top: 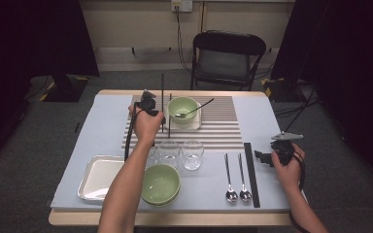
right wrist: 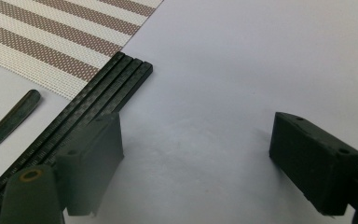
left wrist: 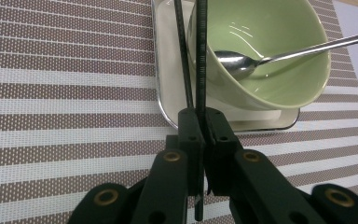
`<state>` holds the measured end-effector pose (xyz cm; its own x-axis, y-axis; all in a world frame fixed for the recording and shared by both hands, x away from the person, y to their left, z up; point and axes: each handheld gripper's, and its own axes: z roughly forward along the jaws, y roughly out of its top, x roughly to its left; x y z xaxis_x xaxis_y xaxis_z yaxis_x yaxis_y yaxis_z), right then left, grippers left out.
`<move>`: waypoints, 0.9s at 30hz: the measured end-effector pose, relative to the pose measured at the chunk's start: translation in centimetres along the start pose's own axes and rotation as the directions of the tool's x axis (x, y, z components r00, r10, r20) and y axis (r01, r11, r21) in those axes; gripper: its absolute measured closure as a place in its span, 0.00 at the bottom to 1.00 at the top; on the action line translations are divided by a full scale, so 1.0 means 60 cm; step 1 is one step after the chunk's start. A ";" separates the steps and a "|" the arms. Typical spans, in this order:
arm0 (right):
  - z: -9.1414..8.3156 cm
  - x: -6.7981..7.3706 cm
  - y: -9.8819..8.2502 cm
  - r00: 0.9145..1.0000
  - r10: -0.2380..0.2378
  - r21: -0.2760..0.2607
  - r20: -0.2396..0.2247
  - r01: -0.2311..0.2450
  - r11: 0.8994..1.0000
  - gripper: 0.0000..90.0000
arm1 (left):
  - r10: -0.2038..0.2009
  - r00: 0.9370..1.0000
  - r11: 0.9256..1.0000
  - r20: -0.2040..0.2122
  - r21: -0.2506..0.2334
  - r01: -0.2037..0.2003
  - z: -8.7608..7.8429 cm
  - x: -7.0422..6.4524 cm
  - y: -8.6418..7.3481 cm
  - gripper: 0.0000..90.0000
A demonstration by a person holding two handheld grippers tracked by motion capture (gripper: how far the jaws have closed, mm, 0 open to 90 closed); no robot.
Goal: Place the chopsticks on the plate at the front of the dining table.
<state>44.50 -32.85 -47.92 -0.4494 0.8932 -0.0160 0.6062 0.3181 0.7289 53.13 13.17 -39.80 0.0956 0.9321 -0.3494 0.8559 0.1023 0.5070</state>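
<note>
chopsticks [left wrist: 193,60], black pair, pinched between pressed-together jaws of left hand-held gripper [left wrist: 202,122]; left gripper view shows the sticks crossing the white tray [left wrist: 165,88] edge, just beside the green bowl [left wrist: 279,79] holding a spoon [left wrist: 242,63]. high view shows them upright over the striped mat [top: 223,128]. right hand-held gripper [right wrist: 196,154] spread wide, over bare bench [right wrist: 242,56] beside another chopstick bundle [right wrist: 98,100].

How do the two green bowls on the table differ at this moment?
The far green bowl sits in a small white tray on the striped placemat and has a spoon in it. The near green bowl stands directly on the blue table cover, with nothing in it, and looks stacked on another. Both are the same pale green.
</note>
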 end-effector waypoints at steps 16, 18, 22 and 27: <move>0.000 0.001 0.000 1.000 0.000 0.001 0.001 0.000 1.000 0.18 | 0.001 1.000 1.000 -0.009 0.013 -0.001 0.006 0.002 0.000 0.97; 0.000 0.001 0.000 1.000 0.000 0.001 0.001 0.000 1.000 0.18 | 0.001 1.000 1.000 -0.006 0.020 -0.001 0.008 0.002 0.000 0.97; 0.000 0.000 0.000 1.000 -0.001 0.000 0.000 0.001 1.000 0.18 | 0.000 1.000 1.000 -0.007 0.027 0.000 0.014 0.001 0.001 0.97; 0.000 0.000 0.000 1.000 -0.001 0.000 0.000 0.001 1.000 0.18 | 0.002 1.000 1.000 -0.023 0.031 -0.002 0.022 -0.003 0.000 0.97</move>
<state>44.50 -32.84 -47.92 -0.4497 0.8930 -0.0167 0.6061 0.3189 0.7287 53.76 12.55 -40.78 0.0859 0.9402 -0.3297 0.8709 0.0899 0.4831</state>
